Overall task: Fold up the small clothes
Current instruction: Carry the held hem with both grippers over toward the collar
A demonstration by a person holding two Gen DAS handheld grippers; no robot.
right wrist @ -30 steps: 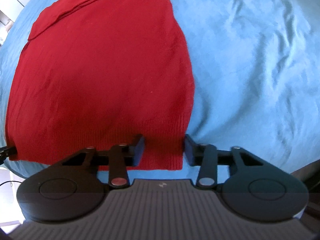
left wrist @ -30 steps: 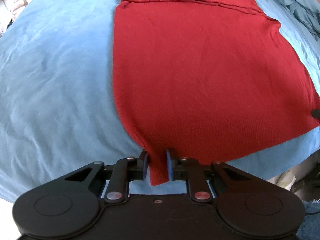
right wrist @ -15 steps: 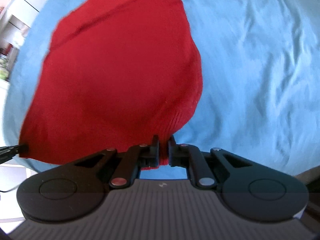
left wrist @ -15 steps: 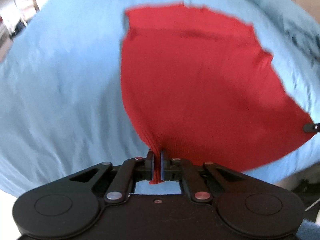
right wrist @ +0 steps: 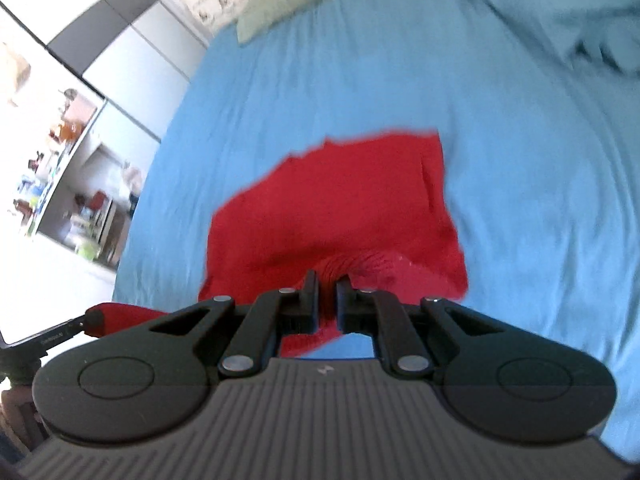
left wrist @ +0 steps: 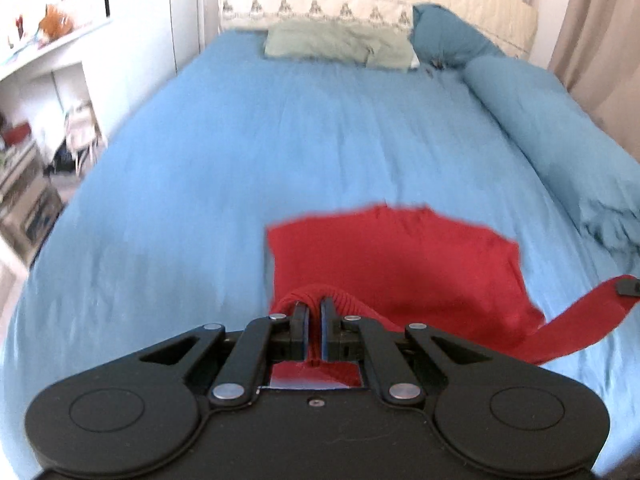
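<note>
Sweater (left wrist: 400,264), red and knitted, lies on the blue bedsheet (left wrist: 248,152) near the foot of the bed, its far part flat on the sheet while the near hem is raised off it. I have my left gripper (left wrist: 314,322) pinched tight on one corner of that ribbed hem, the cloth bunched between the pads, and my right gripper (right wrist: 327,296) clamped the same way on the other corner; from the left camera I can see the right one's tip at the end of a taut red strip. I hold both corners at once so the hem stays stretched and level, which should let the bottom half come over the top half as one even fold instead of a twisted heap. The green pillow (left wrist: 340,44) and the rolled blue duvet (left wrist: 552,120) sit well away, so nothing crowds where the fold would land. Both views are blurred, so I cannot tell how neat the far edge is.
</note>
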